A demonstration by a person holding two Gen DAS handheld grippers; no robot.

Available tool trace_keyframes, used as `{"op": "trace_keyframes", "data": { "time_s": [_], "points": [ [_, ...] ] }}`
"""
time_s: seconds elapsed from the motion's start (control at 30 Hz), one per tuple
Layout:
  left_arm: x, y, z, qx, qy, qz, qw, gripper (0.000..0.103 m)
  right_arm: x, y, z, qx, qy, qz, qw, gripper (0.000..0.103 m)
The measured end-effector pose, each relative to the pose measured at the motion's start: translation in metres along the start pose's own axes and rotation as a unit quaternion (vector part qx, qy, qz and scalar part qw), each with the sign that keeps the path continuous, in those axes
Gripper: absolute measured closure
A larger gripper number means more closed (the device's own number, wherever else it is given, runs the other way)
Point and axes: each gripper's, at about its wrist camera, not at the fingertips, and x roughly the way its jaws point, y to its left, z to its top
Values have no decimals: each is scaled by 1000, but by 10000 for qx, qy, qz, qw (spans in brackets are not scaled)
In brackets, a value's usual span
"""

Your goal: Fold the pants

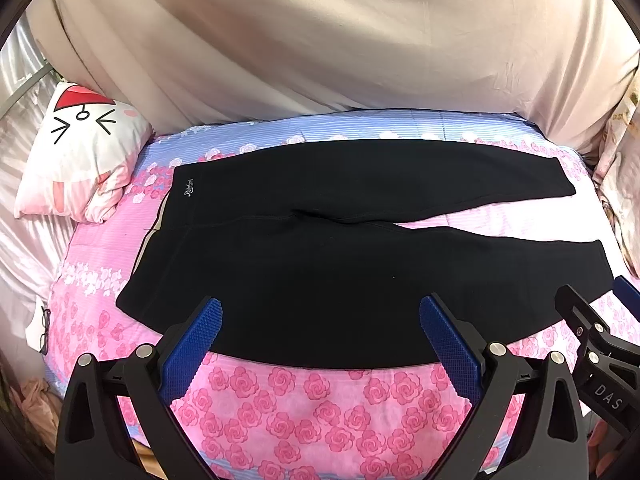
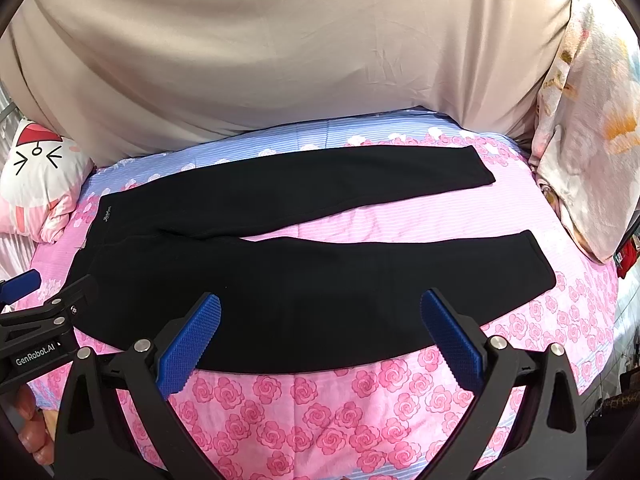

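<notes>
Black pants [image 1: 320,248] lie flat on the bed, waistband at the left, both legs spread apart toward the right; they also show in the right wrist view [image 2: 304,280]. My left gripper [image 1: 320,312] is open and empty, hovering over the near edge of the pants near the hip. My right gripper [image 2: 320,308] is open and empty, over the near leg's front edge. Each gripper shows in the other's view: the right one at the far right [image 1: 600,320], the left one at the far left [image 2: 36,300].
The bed has a pink rose-print sheet [image 1: 320,400] with blue stripes at the back. A cartoon-face pillow [image 1: 80,152] lies at the left. A beige cloth [image 1: 320,40] hangs behind. A floral quilt [image 2: 588,120] is piled at the right.
</notes>
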Motion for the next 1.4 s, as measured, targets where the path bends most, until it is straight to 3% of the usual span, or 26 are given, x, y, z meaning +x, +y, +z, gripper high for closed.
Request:
{"op": "trace_keyframes", "data": {
  "time_s": [0.97, 1.4],
  "points": [
    [12, -5, 8, 130, 59, -157, 9998, 5, 11, -5, 3, 70, 82, -87, 9999, 5],
    [16, -9, 12, 297, -243, -135, 9992, 5, 18, -4, 6, 84, 168, -176, 9997, 5]
  ]
}}
